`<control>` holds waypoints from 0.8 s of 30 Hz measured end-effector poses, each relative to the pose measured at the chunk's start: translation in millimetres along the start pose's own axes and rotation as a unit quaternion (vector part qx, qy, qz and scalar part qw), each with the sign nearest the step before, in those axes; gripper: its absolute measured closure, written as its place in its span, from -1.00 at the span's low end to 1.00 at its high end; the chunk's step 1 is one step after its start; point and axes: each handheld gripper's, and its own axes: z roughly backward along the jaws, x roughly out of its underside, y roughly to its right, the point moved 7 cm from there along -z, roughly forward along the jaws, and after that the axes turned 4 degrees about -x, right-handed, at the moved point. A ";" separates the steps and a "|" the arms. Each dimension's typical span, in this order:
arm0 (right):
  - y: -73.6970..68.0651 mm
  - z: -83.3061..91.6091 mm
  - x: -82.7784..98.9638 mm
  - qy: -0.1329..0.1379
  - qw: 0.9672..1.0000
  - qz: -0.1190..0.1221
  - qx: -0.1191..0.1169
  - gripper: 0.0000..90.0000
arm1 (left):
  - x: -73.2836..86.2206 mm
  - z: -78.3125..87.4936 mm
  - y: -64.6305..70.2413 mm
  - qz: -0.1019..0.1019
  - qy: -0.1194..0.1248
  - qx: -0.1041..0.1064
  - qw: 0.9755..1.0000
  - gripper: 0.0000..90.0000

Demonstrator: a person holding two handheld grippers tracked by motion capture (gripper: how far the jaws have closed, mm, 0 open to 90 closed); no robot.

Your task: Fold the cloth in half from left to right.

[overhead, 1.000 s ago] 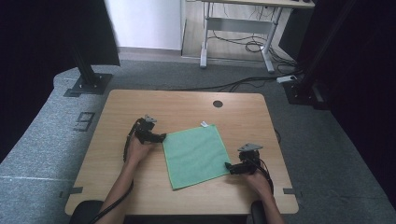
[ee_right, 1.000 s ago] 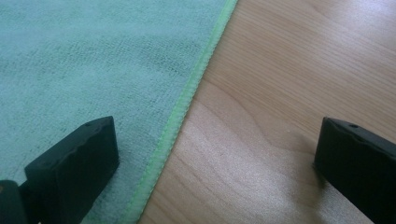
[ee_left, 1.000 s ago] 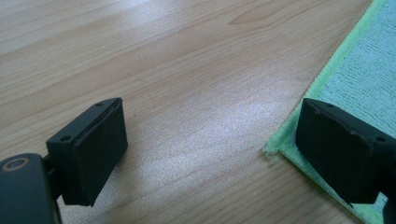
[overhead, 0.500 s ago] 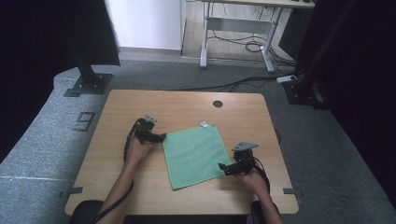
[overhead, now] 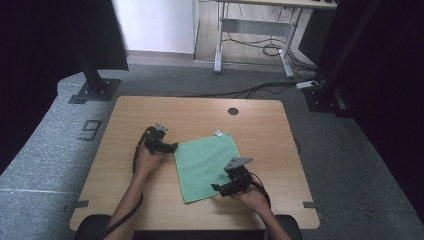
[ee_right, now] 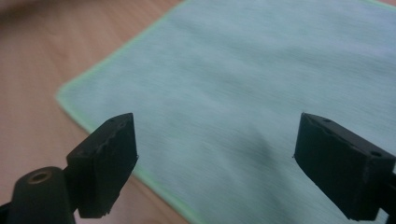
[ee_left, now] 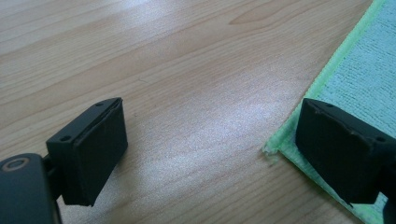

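Green cloth [overhead: 207, 166] lies flat near the middle of the table [overhead: 200, 112], slightly turned, small white tag [overhead: 218, 133] on its far corner, nothing readable on it from the high view. Your right gripper [overhead: 220, 189] sits over the cloth's near right part, jaws wide apart though they've just been closing a bit; the cloth lies under them, not pinched. Right gripper view [ee_right: 215, 154]: blurred weave, bright green hem, one corner at left. Your left gripper [overhead: 172, 147] rests at the cloth's left edge, released. Left gripper view [ee_left: 210, 149]: one jaw over bare wood, the other over the frayed cloth corner [ee_left: 270, 150]. Table hole [overhead: 233, 111] at the far side. "9" marked on the floor [overhead: 90, 131] left of the table
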 end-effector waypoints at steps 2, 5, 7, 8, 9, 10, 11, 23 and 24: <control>-11.0 -7.0 -3.5 -0.004 1.000 0.006 -0.013 -0.69 | 0.0 -0.1 -0.1 0.000 0.001 0.000 1.000 -0.80; -26.3 -17.3 -8.0 -0.010 0.999 0.016 -0.034 -0.61 | -0.1 -0.1 -0.1 0.000 0.001 0.000 1.000 -0.80; -36.7 -23.5 -10.9 -0.014 0.999 0.020 -0.048 -0.55 | -0.1 -0.2 0.0 0.000 0.001 0.000 1.000 -0.80; -41.3 -26.6 -12.3 -0.016 0.998 0.024 -0.054 -0.51 | -0.2 -0.2 0.1 0.001 0.002 0.000 1.000 -0.80; -45.9 -29.6 -13.6 -0.018 0.998 0.028 -0.060 -0.48 | -0.2 -0.2 0.0 0.001 0.002 0.000 1.000 -0.80; -50.5 -32.6 -14.9 -0.021 0.997 0.029 -0.067 -0.44 | -0.1 -0.1 0.0 0.001 0.001 0.000 1.000 -0.80; -54.7 -35.7 -16.1 -0.024 0.996 0.034 -0.073 -0.39 | -0.2 -0.1 0.0 0.001 0.001 0.000 1.000 -0.80; -93.6 -65.1 -22.9 -0.067 0.987 0.078 -0.120 0.12 | -0.2 1.2 1.6 -0.006 0.006 0.007 1.000 -0.69; -94.3 -67.0 -21.5 -0.073 0.987 0.085 -0.115 0.15 | -0.2 1.3 1.6 -0.006 0.006 0.007 1.000 -0.69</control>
